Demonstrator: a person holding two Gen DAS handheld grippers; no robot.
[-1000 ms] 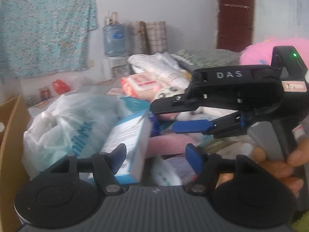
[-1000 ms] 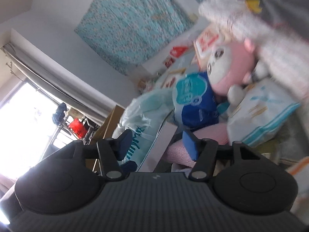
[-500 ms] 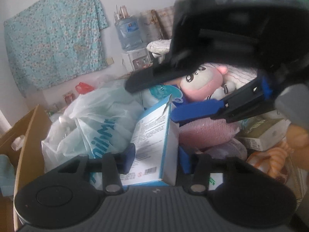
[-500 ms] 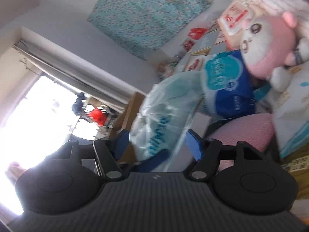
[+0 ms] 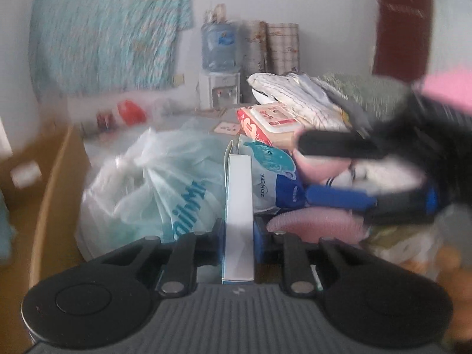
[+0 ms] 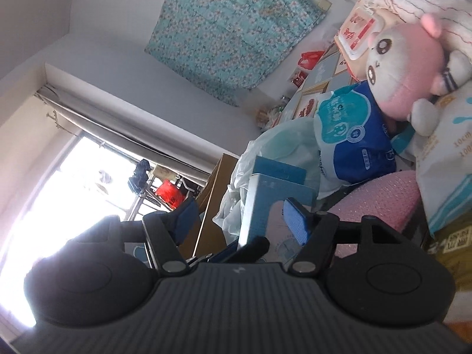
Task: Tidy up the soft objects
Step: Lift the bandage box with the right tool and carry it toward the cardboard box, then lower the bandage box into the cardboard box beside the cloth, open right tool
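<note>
Since the frame a second ago my left gripper [image 5: 238, 239] has swung onto the white-and-blue box [image 5: 238, 221] and its fingers have just been closing; they are now pinching the box by its narrow edge, low in the centre of the left wrist frame. The box is standing upright between the plastic bag [image 5: 153, 188] to its left and the blue tissue pack [image 5: 277, 177] to its right.

My right gripper [image 6: 239, 218] is sitting with its fingers spread and nothing pressed between them. In the right wrist view the same box is rising just ahead of those fingers, low in the centre, though I am unsure whether the right-hand pad is brushing it, since the angle is steep.

I am judging this as the pick-up step: the box is gripped but not yet lifted out of the pile. The pink plush toy [image 6: 404, 62] is lying in the upper right of the right wrist frame, on top of the packs.

Next I am expecting to draw the box straight up, keeping it clear of the loose bag, and to keep the right gripper out of its path. Where it belongs I cannot tell from here.
</note>
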